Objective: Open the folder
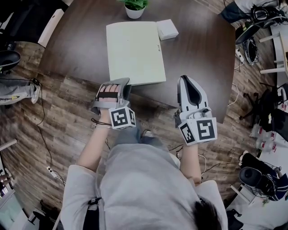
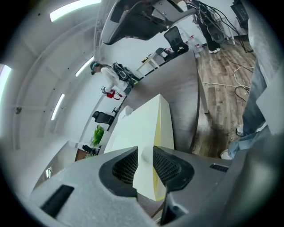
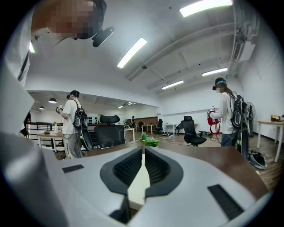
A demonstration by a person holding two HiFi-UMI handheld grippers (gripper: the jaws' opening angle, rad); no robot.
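A pale green folder lies flat and closed on the dark brown table. My left gripper is at its near-left corner. In the left gripper view the jaws stand on either side of that corner of the folder and are shut on its pale cover. The yellow edge shows beside one jaw. My right gripper hovers over bare table, just right of the folder's near-right corner, touching nothing. In the right gripper view its jaws are shut, with the folder seen through the slit.
A white box and a potted plant stand at the table's far side behind the folder. The near table edge runs just under my grippers. People and office chairs stand beyond the table.
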